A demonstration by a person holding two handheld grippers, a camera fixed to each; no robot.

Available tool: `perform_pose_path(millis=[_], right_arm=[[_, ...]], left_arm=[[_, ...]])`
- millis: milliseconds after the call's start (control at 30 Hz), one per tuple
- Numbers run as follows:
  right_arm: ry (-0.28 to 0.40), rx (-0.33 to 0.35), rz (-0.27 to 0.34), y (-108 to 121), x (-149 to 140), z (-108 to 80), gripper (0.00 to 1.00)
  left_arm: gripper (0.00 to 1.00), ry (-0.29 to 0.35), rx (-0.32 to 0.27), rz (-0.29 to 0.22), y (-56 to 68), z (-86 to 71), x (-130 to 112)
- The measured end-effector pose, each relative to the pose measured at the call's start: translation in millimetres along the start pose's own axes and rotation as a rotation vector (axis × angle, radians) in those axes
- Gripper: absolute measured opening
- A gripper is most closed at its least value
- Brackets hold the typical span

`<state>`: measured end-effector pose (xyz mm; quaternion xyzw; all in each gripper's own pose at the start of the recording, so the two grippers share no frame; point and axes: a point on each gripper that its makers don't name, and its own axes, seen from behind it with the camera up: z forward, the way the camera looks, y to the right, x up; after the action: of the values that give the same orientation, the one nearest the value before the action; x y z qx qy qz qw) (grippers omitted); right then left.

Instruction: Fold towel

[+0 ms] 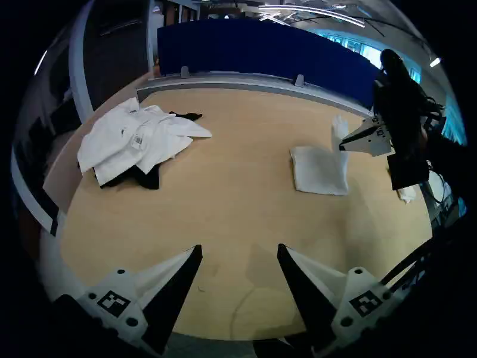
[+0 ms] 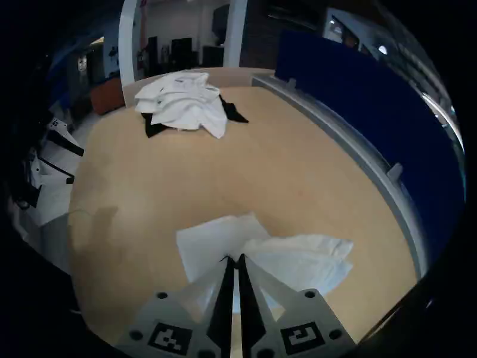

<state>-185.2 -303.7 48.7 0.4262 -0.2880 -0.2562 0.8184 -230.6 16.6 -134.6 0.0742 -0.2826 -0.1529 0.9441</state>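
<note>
A white towel (image 1: 319, 173) lies partly folded on the wooden table (image 1: 238, 197), on the right of the left gripper view. One edge of it is lifted. My right gripper (image 1: 341, 145) is shut on that raised edge. In the right gripper view the shut fingers (image 2: 234, 261) pinch the towel (image 2: 217, 238), and a bunched fold (image 2: 304, 259) lies to their right. My left gripper (image 1: 238, 250) stands open over bare table near the front edge, well away from the towel, with nothing between its fingers. It is seen again, open, at the far left (image 2: 77, 164).
A heap of white clothes (image 1: 140, 140) over a dark garment lies at the table's far left, and also appears in the right gripper view (image 2: 182, 104). A blue partition (image 1: 262, 53) with a grey ledge runs along the far side. A person's dark sleeve (image 1: 405, 125) holds the right gripper.
</note>
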Motion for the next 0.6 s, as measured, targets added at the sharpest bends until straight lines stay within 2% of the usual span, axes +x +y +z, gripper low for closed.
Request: perform_pose_path(millis=[200, 300, 600], right_arm=[[-0.061, 0.078, -0.017, -34, -11, 46.5, 0.05], [-0.081, 0.095, -0.002, -44, -16, 60.0, 0.05], [-0.088, 0.106, 0.026, -46, -21, 61.6, 0.07]], left_arm=[[0.93, 0.001, 0.028, -0.004, -10.0, -6.4, -8], [0.93, 0.000, 0.034, -0.011, -13.5, -8.6, -11], [0.93, 0.003, 0.035, -0.019, -15.9, -7.8, -9]])
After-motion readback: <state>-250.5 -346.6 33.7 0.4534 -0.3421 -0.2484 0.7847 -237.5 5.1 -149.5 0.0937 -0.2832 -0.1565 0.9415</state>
